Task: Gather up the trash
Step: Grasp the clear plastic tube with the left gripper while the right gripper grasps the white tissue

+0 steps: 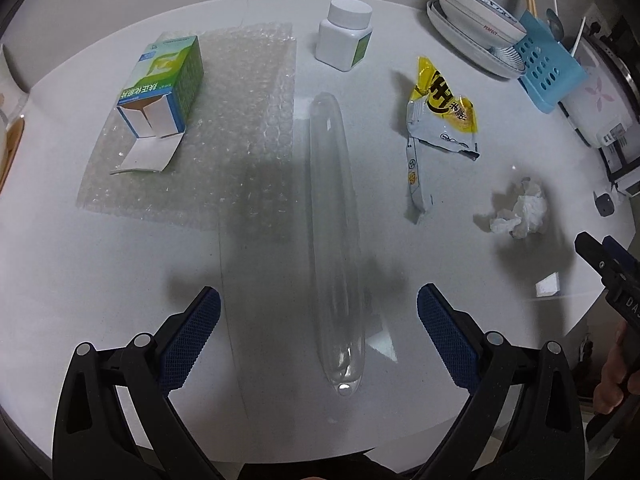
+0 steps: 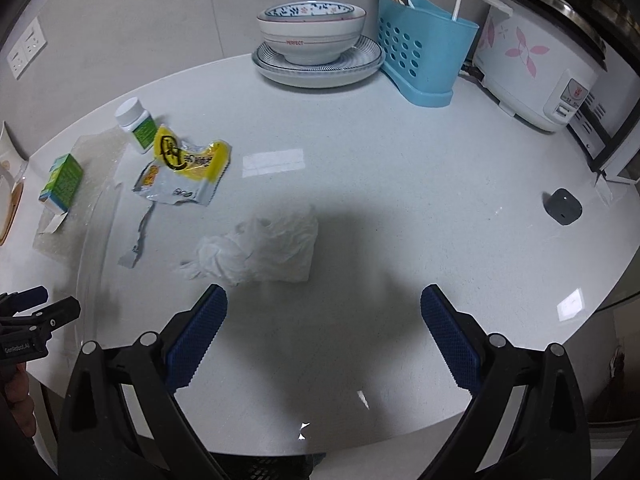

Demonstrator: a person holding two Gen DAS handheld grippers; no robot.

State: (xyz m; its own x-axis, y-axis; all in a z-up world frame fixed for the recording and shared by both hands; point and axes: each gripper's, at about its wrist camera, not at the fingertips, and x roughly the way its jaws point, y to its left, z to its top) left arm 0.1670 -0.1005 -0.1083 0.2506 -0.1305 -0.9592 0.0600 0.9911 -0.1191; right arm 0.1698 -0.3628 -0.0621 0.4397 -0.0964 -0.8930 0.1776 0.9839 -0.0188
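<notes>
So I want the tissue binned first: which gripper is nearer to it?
Right. The right gripper sits open just short of the tissue, which lies slightly to its left. The left gripper straddles the clear tube, tissue off to its right.

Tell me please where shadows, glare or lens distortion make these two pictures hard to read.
Left wrist view: a dark shadow falls across the bubble wrap and the clear plastic tube, whose edges almost vanish. Right wrist view: a broad shadow covers the crumpled tissue; bright glare patches lie on the table. Both views: fisheye bends the table rim.
</notes>
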